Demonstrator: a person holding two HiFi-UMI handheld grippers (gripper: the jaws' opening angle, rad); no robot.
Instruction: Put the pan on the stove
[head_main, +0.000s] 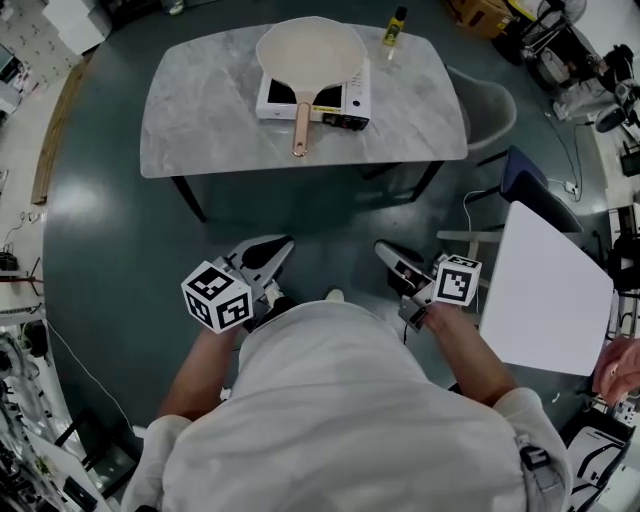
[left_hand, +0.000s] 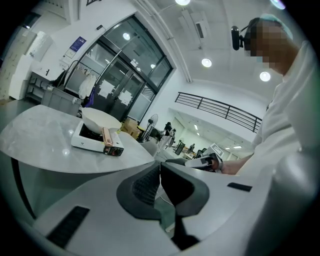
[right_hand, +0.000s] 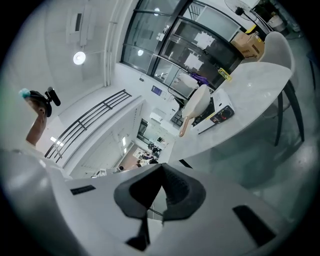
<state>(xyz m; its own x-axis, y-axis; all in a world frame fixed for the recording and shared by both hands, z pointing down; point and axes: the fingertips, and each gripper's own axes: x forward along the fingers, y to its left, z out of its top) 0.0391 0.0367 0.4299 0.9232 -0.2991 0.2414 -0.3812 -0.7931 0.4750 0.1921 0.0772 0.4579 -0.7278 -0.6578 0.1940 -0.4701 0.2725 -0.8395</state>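
Resting on the stove (head_main: 352, 100), the pan (head_main: 312, 50): cream, round, upright, its copper-coloured handle pointing toward the person and overhanging the stove's front edge.
Stove: white, at the far middle of the table (head_main: 200, 120).
Table: grey marble top, dark legs.
Bottle (head_main: 396, 25): small, yellow, upright, on the table just right of the pan.
Chair (head_main: 492, 108): pale, at the table's right end.
Board (head_main: 550, 300): white, flat, at the person's right.
Left gripper (head_main: 283, 243): held near the body, well apart from the table, jaws closed together with nothing between them (its own view shows the pads meeting (left_hand: 160, 166)).
Right gripper (head_main: 385, 248): likewise near the body, jaws closed, empty (right_hand: 162, 167).
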